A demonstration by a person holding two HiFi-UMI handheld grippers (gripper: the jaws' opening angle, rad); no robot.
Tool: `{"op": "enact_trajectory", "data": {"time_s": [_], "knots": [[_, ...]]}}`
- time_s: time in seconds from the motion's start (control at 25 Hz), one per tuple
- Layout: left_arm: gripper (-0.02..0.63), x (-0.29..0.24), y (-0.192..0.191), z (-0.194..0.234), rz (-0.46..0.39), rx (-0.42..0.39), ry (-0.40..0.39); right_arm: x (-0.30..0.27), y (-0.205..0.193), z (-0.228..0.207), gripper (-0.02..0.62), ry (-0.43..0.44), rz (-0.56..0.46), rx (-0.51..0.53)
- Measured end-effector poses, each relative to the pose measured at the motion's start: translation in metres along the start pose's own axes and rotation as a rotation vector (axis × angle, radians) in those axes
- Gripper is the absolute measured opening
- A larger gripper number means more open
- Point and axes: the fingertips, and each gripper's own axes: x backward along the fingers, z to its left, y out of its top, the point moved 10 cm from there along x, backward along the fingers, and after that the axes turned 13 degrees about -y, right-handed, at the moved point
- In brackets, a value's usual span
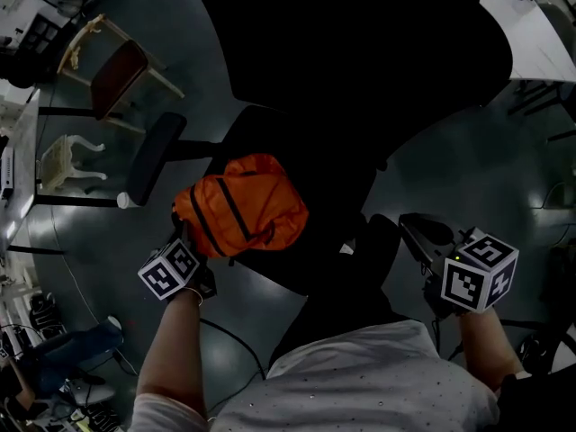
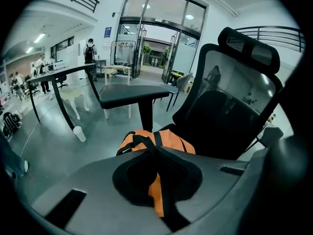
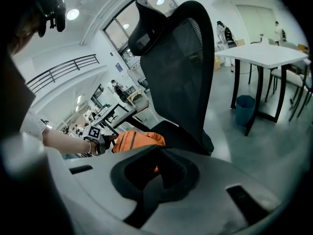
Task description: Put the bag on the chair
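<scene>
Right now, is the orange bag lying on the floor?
No, the orange bag sits up on the seat of the black chair.

Paper cup [image 2: 79, 133] stands on grey floor [image 2: 49, 153]. Blue bin [image 3: 244, 109] sits beside white table's [image 3: 266, 55] leg. Red-seated wooden chair [image 1: 117, 75] stands upright.

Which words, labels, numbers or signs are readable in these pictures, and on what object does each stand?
No text can be read anywhere.
Blue sign beside the door: too small to read.
Strip above the door: blurred.
Marker cube: black-and-white pattern only, no letters.
Bag: no label visible.
</scene>
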Motion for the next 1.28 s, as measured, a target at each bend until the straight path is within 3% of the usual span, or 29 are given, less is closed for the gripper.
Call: {"op": "enact_trajectory", "data": {"time_s": [0.24,0.48,0.76,1.0,1.12,1.28], "knots": [[0.0,-0.01,-0.019,0.013,-0.019,0.068,0.025,-0.002,0.0,0.004,0.003,-0.026,0.022,0.047],[0.0,-0.014,-0.035,0.017,-0.007,0.063,-0.004,0.001,0.005,0.009,0.003,-0.037,0.023,0.073],[0.0,-0.021,-0.052,0.042,0.038,0.156,0.103,0.002,0.007,0.014,0.003,-0.064,0.035,0.121],[0.0,-0.019,-0.061,0.05,0.053,0.174,0.151,0.0,0.008,0.021,0.003,-0.05,0.044,0.143],[0.0,-0.016,-0.064,0.052,0.049,0.175,0.233,0.0,0.005,0.023,0.003,-0.048,0.053,0.156],[0.0,-0.003,-0.068,0.06,-0.038,0.242,0.432,0.0,0.0,0.025,0.003,-0.054,0.054,0.165]]}}
